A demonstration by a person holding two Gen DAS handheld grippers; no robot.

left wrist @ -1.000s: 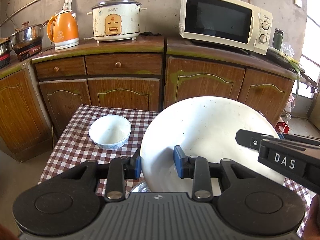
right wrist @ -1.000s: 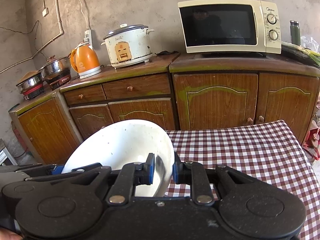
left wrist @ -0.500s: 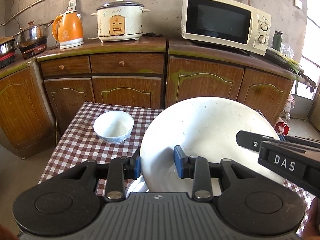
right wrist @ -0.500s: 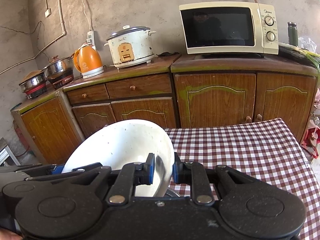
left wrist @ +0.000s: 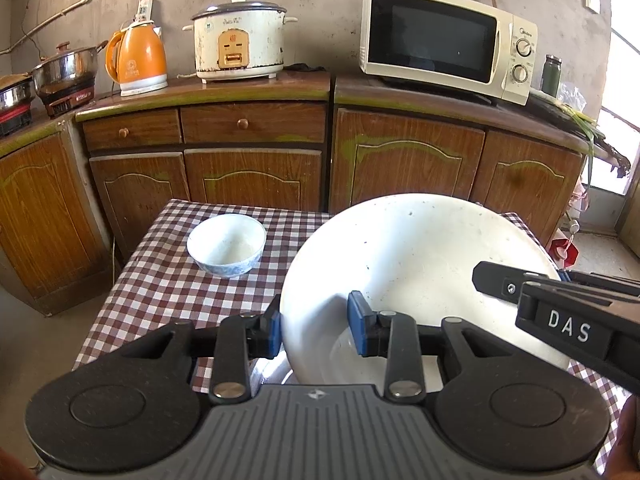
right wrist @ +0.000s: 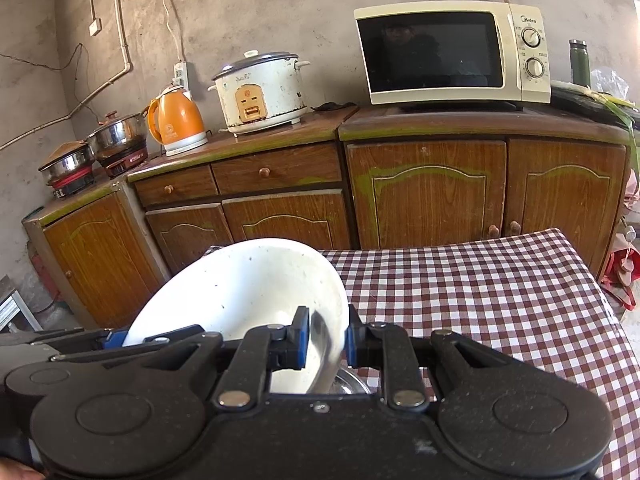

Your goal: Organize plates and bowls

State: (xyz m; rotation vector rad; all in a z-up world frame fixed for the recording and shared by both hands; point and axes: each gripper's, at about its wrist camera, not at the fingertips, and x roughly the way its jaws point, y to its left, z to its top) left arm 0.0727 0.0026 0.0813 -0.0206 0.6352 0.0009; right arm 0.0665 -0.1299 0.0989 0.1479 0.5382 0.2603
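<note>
A big white dish (left wrist: 420, 264) hangs tilted over the checked table (left wrist: 160, 292), held from both sides. My left gripper (left wrist: 314, 330) is shut on its left rim, one blue pad outside and one inside. My right gripper (right wrist: 326, 338) is shut on the opposite rim of the white dish (right wrist: 248, 292); its black fingers come in from the right in the left wrist view. A shiny metal dish (left wrist: 272, 372) peeks out just under the white one, also seen as a metal dish (right wrist: 352, 384) in the right wrist view. A small white bowl (left wrist: 226, 246) with blue marks stands on the table's far left.
Wooden cabinets (left wrist: 256, 168) run along the wall behind the table. On their top stand an orange kettle (left wrist: 138, 60), a rice cooker (left wrist: 238, 42), a microwave (left wrist: 448, 40), a green flask (left wrist: 551, 74) and steel pots (left wrist: 66, 72). The checked cloth (right wrist: 480, 300) stretches to the right.
Both grippers keep their hold on the white dish. The right wrist view has drifted a little, and the metal dish under the white one now shows there.
</note>
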